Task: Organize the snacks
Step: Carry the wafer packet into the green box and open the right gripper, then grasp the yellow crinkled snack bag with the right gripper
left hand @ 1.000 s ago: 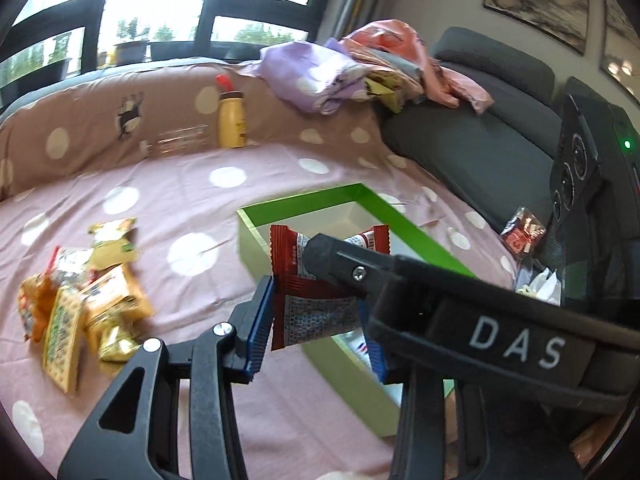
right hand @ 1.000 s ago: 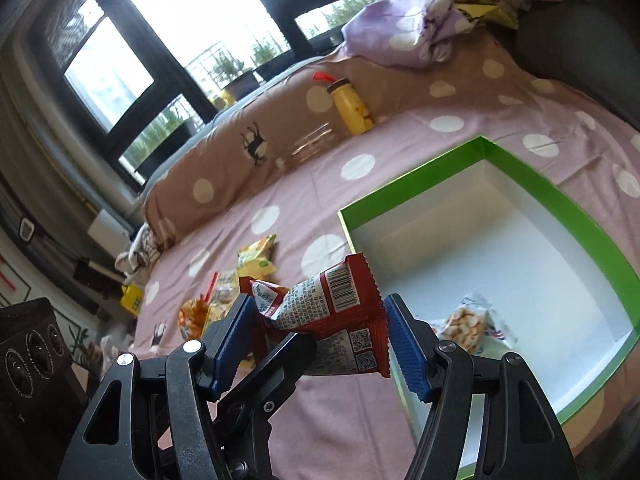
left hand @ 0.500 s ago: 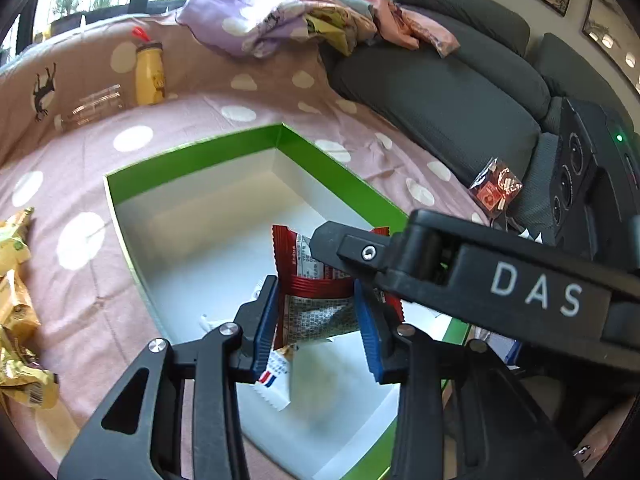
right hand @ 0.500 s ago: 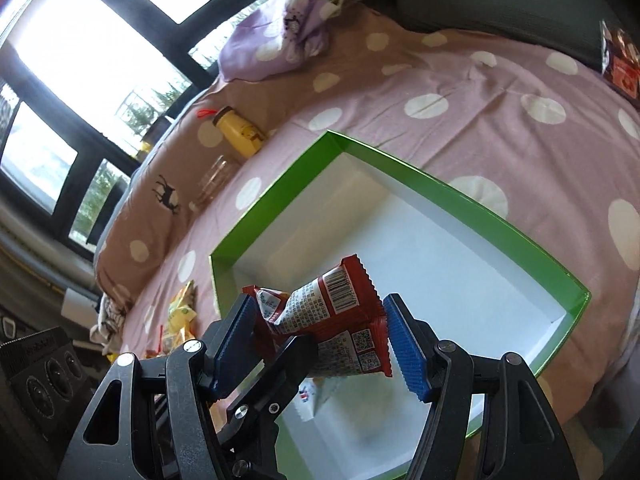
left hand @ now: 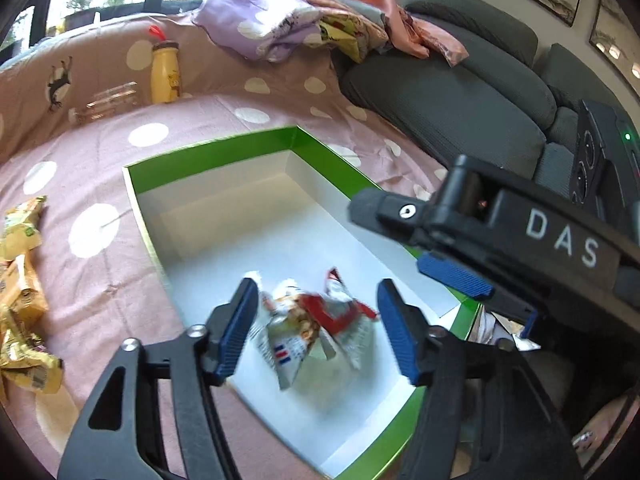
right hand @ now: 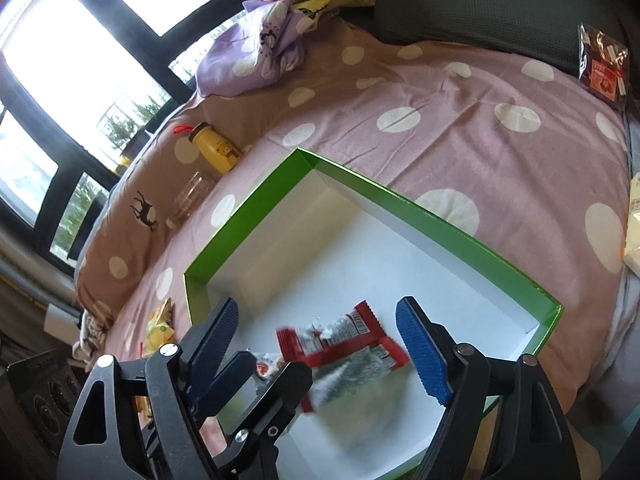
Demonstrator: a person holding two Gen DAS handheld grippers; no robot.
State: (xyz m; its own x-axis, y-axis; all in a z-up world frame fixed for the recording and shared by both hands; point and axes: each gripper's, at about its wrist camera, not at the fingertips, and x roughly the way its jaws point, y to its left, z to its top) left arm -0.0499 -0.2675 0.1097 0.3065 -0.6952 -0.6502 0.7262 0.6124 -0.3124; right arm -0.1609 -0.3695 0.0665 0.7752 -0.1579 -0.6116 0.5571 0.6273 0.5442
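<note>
A green-rimmed box [left hand: 216,152] with a white inside lies on the dotted pink sheet; it also shows in the right wrist view [right hand: 472,236]. My left gripper [left hand: 318,334] is open over the box's near end. A red and white snack packet [left hand: 340,316], blurred, is below the jaws beside a white packet [left hand: 280,344] on the box floor. My right gripper [right hand: 320,348] is open, and the red packet [right hand: 348,344] appears blurred between its fingers over the box. The right gripper crosses the left wrist view [left hand: 456,276].
Several yellow snack packets [left hand: 20,280] lie on the sheet left of the box. A yellow bottle [left hand: 164,70] and a clear glass [left hand: 108,98] stand at the back. Piled clothes [left hand: 320,20] and a grey sofa [left hand: 460,92] are behind. A red packet [right hand: 604,68] lies far right.
Both grippers opened and let go of the red packet, which dropped toward the box floor. Before that, both carried it from the sheet to above the box.
</note>
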